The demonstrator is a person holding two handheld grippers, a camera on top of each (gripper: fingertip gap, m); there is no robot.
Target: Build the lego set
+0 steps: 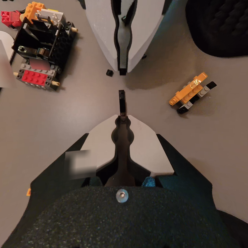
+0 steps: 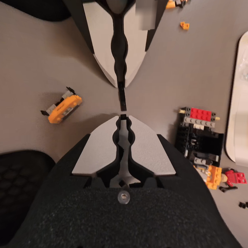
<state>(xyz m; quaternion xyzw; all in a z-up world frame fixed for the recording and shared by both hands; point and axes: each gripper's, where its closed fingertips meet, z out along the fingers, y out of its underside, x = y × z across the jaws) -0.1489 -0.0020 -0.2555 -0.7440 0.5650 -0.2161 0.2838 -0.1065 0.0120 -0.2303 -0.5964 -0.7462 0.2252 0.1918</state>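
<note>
— Long thin black plate (image 1: 122,102): edge-on, lifted off the grey table, one end pinched. Small black brick (image 2: 123,116): likewise pinched, facing the plate's free end, not touching.

— Black-walled build (image 1: 40,49): resting flat, red plate at one end. Orange-and-black subassembly (image 1: 191,92): lying apart, tilted.

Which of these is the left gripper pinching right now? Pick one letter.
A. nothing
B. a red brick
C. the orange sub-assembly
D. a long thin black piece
D: the left gripper is shut on a long thin black piece that sticks out from its tips toward the right gripper.
</note>
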